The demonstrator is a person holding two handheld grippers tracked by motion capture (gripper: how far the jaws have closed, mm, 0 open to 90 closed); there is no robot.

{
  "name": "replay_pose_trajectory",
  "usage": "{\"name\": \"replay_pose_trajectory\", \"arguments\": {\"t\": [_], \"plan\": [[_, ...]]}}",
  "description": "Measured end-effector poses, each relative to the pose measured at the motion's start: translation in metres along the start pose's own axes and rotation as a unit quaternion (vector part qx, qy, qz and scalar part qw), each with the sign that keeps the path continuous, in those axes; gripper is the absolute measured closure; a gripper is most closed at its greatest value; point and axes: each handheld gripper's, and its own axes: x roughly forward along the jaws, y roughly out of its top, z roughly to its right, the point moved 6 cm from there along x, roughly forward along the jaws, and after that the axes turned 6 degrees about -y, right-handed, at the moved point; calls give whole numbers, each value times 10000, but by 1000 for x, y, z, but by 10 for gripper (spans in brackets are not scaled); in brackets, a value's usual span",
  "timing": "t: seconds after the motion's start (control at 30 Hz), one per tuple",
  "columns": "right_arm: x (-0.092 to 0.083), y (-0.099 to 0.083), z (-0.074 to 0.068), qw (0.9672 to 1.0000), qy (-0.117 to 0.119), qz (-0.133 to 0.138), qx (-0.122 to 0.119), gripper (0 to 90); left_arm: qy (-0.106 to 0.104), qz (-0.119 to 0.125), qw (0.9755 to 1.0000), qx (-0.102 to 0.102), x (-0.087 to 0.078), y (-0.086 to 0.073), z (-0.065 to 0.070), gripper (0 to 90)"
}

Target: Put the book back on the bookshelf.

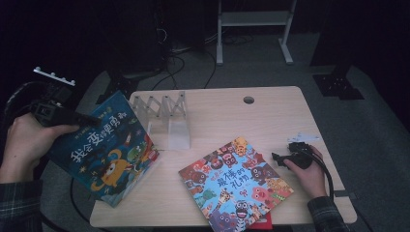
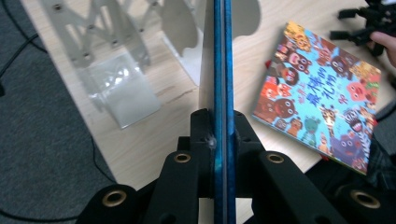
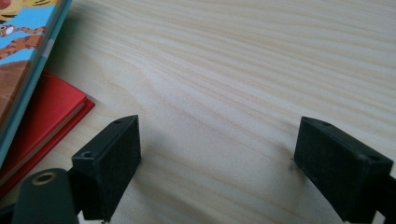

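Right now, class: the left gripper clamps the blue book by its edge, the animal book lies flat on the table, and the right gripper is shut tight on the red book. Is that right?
Not quite. The right gripper is open, its jaws apart over bare table, with the red book off to one side, as the right gripper view shows. The left gripper does clamp the blue book, and the animal book lies flat.

The high view is dim and soft: the room behind the table [image 1: 270, 111] falls into near black, the wooden top and the two bright book covers catch most of the light, and fine detail is grainy. The left gripper view is brighter and fairly sharp farther off, while the black tongs [image 2: 219, 135] close to the lens blur. The right gripper view is evenly lit, with soft shadows under its tongs [image 3: 217, 163] on the wood grain.
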Motion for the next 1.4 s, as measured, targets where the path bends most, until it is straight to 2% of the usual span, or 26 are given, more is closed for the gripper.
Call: {"name": "replay_pose_trajectory", "arguments": {"t": [0.07, 0.1, 0.17, 0.2, 0.23, 0.43, 0.47, 0.67, 0.73, 0.77, 1.07, 1.4], "plan": [[0, 0, 0, 10000, 0, 0, 0, 137, 104, 56, 9999, -124, -3, -1, -7, 824], [0, 0, 0, 10000, 0, 0, 0, 137, 104, 56, 9999, -124, -3, -1, -7, 824], [0, 0, 0, 10000, -2, -1, 2, 137, 202, 92, 9994, -281, -4, -2, -15, 824], [0, 0, 0, 10000, -2, -1, 2, 137, 202, 92, 9994, -281, -4, -2, -15, 824], [0, 0, 0, 10000, -2, -1, 1, 137, 255, 99, 9989, -371, -4, -2, -20, 824], [0, 0, 0, 10000, -3, -1, 4, 138, 397, 177, 9972, -607, -2, 2, -32, 824], [0, 0, 0, 10000, -3, -1, 4, 138, 397, 177, 9972, -607, -2, 2, -32, 824], [0, 0, 0, 10000, -4, -3, 3, 137, 699, 185, 9946, -749, 2, 15, -42, 825], [0, 0, 0, 10000, -1, -2, 4, 137, 723, 184, 9943, -767, 2, 17, -44, 824], [0, 0, 0, 10000, -3, -1, 5, 138, 773, 219, 9933, -828, 4, 21, -47, 824], [0, 0, 0, 10000, 5, -1, -2, 138, 919, 326, 9900, -1023, 13, 33, -61, 824], [0, 0, 0, 10000, 5, -2, -6, 138, 984, 514, 9838, -1404, 26, 49, -84, 824]]}}
